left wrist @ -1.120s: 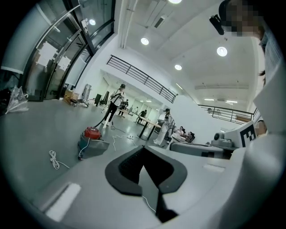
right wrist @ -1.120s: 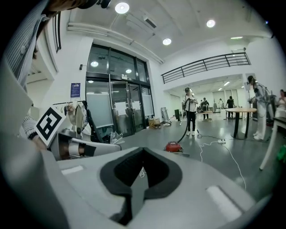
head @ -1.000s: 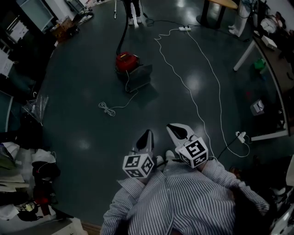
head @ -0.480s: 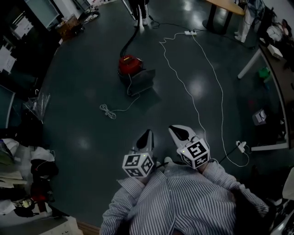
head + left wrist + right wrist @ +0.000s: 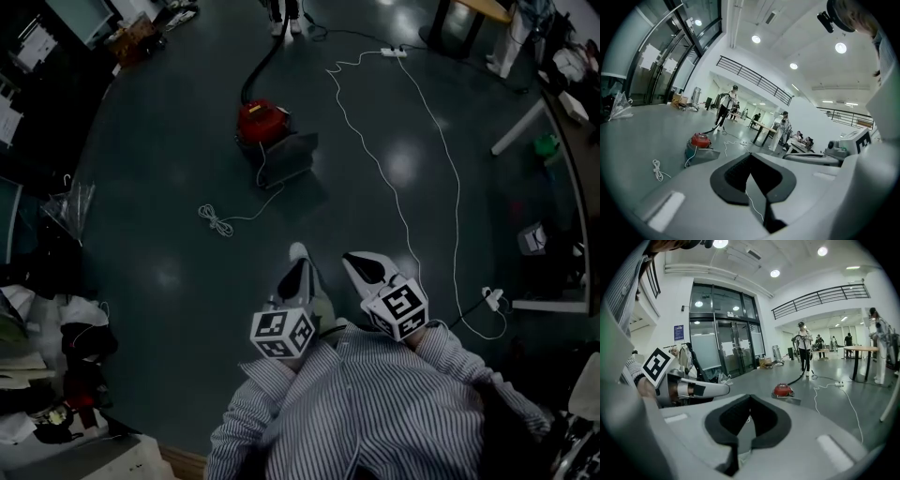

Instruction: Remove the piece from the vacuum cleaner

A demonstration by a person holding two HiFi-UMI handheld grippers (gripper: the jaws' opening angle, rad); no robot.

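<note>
The red vacuum cleaner (image 5: 261, 120) stands on the dark floor, far ahead of both grippers, with a grey piece (image 5: 286, 155) at its near side. A black hose (image 5: 258, 70) runs from it to a person standing at the top edge. It also shows small in the left gripper view, vacuum cleaner (image 5: 700, 139), and in the right gripper view, vacuum cleaner (image 5: 783, 390). My left gripper (image 5: 301, 266) and right gripper (image 5: 356, 262) are held side by side close to my body. Both are shut with nothing in them, left gripper (image 5: 750, 157) and right gripper (image 5: 750, 400).
The vacuum's cord ends in a coil (image 5: 216, 220) on the floor. Long white cables (image 5: 412, 178) run from a power strip (image 5: 394, 53) down the right side. A table leg (image 5: 520, 127) stands at the right, and bags and clutter (image 5: 80, 342) lie at the left.
I have stepped a little forward, and a light shoe now shows beside the left gripper. Both grippers came along, still shut and side by side.
</note>
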